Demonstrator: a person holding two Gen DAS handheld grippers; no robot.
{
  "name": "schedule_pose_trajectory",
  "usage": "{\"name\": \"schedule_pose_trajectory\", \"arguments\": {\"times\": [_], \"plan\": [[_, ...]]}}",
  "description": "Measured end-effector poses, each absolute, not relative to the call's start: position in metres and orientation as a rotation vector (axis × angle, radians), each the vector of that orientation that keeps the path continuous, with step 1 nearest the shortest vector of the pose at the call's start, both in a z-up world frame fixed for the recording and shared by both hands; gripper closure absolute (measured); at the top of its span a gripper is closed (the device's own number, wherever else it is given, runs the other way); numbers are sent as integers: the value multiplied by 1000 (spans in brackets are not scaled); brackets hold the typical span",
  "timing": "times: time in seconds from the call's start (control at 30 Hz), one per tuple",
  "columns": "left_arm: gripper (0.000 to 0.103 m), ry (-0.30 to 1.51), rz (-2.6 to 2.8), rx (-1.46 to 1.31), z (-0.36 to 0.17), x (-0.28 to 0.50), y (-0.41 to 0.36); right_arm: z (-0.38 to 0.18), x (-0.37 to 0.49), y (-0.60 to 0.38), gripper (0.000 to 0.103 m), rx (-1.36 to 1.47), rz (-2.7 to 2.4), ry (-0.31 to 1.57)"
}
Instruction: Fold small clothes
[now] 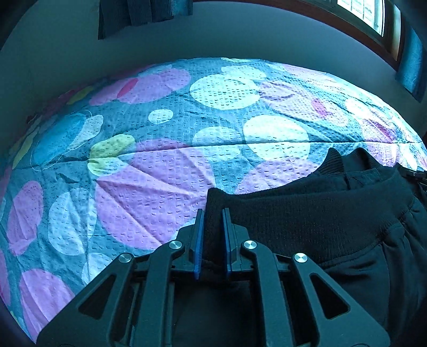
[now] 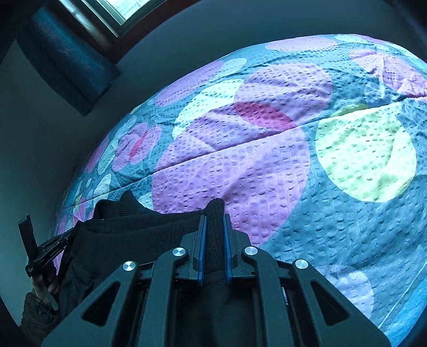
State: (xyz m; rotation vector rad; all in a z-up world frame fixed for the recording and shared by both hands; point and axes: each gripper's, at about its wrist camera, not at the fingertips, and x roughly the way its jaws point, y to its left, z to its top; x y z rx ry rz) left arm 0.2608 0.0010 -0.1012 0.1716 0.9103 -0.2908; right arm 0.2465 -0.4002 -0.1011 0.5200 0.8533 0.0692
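Note:
A black garment with a ribbed waistband (image 1: 307,213) hangs stretched between my two grippers, above the bed. My left gripper (image 1: 213,213) is shut on the waistband's left corner, its blue pads clamping the ribbed cloth. My right gripper (image 2: 214,219) is shut on the other corner of the same waistband (image 2: 128,229). The rest of the garment drops below both grippers and is mostly hidden. The left gripper also shows at the left edge of the right wrist view (image 2: 45,253), held by a hand.
A bedspread with large purple, white and yellow circles (image 1: 160,149) covers the bed (image 2: 293,173) under the garment. A plain wall lies beyond it, with a window (image 1: 368,16) and dark curtains (image 2: 66,61) above.

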Motion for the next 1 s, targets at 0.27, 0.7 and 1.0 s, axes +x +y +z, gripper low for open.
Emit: {"name": "schedule_pose_trajectory", "arguments": {"times": [0.27, 0.7, 1.0], "plan": [[89, 916, -298, 128, -104, 264, 4, -102, 245, -402, 91, 536, 76, 851], [54, 936, -343, -22, -79, 246, 47, -90, 228, -435, 77, 683, -3, 808], [26, 954, -409, -141, -72, 181, 120, -28, 206, -375, 73, 668, 151, 731]]}}
